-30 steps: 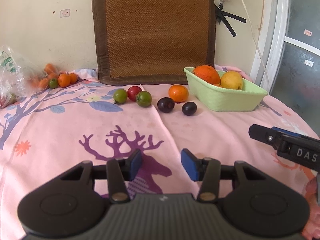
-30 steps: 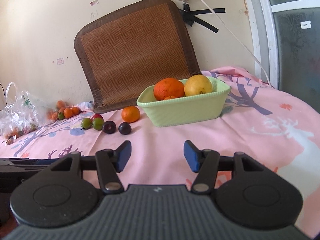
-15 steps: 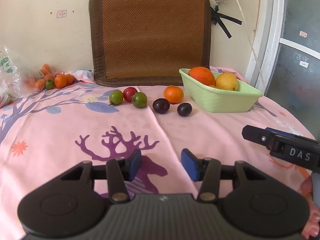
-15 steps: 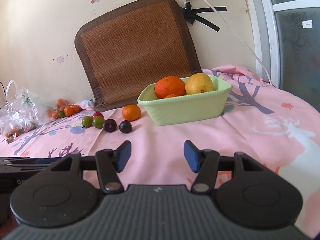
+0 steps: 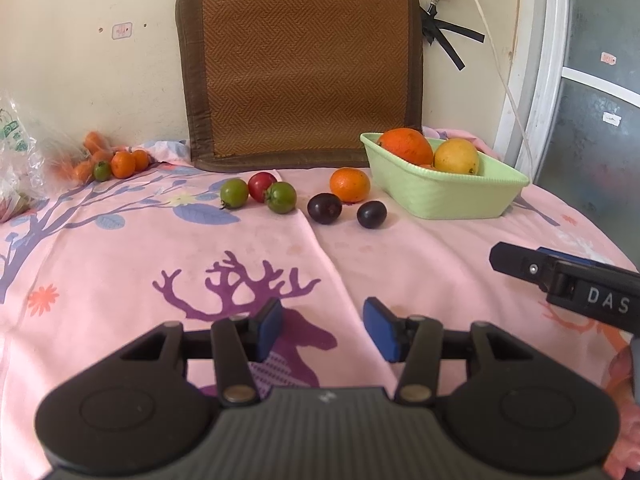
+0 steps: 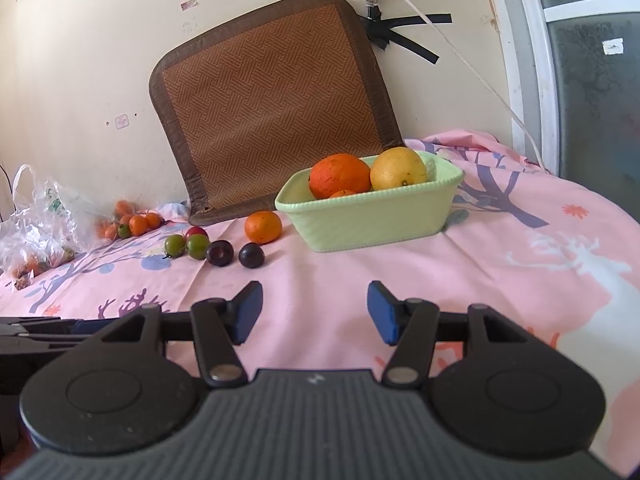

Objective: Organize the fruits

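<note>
While both the left gripper [image 5: 323, 330] and right gripper [image 6: 315, 312] hover spread and empty, loose fruits sit left of the green basket [image 5: 448, 192].

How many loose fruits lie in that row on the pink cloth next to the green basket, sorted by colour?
Green: 2
Red: 1
Dark purple: 2
Orange: 1
Total: 6

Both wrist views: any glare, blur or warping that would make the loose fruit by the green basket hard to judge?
Left wrist view: soft even daylight, no glare; plums and basket sharp with faint shadows; the door frame bows at the edge. Right wrist view: the same light; the mat looks tilted, edges curve, and the bag at far left is hazy.
</note>
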The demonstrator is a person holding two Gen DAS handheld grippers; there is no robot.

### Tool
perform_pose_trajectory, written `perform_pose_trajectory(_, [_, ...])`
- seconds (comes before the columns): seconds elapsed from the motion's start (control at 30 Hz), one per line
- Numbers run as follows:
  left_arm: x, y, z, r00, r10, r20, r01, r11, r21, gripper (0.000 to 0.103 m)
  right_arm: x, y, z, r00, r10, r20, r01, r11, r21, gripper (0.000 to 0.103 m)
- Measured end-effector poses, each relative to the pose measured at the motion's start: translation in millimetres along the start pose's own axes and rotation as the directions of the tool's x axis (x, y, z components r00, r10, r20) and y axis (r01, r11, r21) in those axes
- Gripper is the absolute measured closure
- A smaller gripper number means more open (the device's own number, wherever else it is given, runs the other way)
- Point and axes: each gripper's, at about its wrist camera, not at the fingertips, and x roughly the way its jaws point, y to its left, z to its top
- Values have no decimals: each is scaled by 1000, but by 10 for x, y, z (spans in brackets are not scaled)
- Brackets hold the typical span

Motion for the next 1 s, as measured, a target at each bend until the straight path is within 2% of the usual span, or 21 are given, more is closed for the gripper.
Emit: perform_pose_trajectory(1.0, [-3,1,-1,1000,1,0,-1,1000,-1,56,-1,6,-9,1000,-5,0,5,1000,5,43])
